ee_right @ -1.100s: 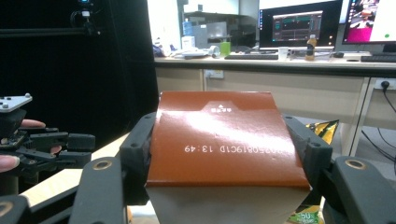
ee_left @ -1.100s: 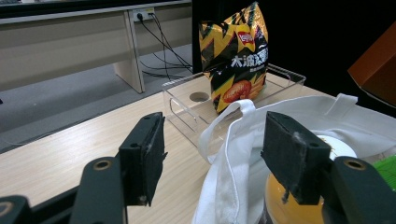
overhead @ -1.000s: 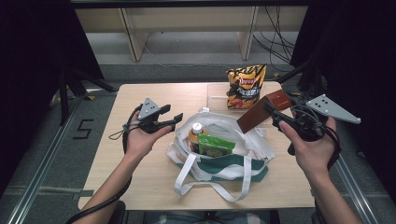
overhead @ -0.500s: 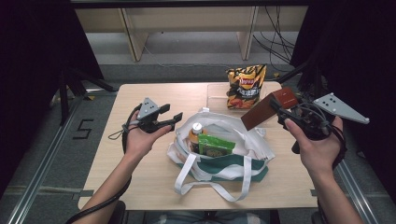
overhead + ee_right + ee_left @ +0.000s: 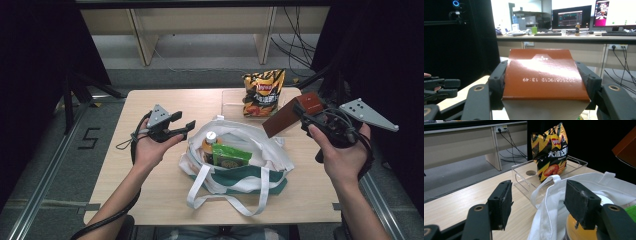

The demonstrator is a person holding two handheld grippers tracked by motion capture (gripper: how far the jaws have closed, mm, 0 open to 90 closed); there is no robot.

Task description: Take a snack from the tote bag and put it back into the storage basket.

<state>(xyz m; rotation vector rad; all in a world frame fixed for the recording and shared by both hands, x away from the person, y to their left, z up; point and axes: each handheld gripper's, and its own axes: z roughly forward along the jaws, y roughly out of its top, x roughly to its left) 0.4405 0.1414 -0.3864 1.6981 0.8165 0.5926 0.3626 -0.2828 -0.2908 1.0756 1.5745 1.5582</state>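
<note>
Tongs (image 5: 182,128) in our left hand stand spread wide with nothing between them, held just left of the white tote bag (image 5: 240,150). In the left gripper view, the bag's cloth edge sits between and past the two black pads, not touched.

In the middle, the bag rests open on the worktop (image 5: 150,185). Inside it we see an orange bottle (image 5: 209,142) and a green packet (image 5: 231,156). Behind the bag, a chip bag (image 5: 263,92) stands in a clear tray (image 5: 231,102).

On the right, our other tongs (image 5: 300,111) pinch a brown box (image 5: 287,119) by its two sides. The box hangs tilted in the air above the bag's right edge.

We think the step is taking the box out of the bag, or putting it in; we cannot tell which. Next we may need a free spot to set it down, with the left tongs steadying the bag.

Compared with a second ago, the box and right hand sit a little farther right. The left hand has not moved.
</note>
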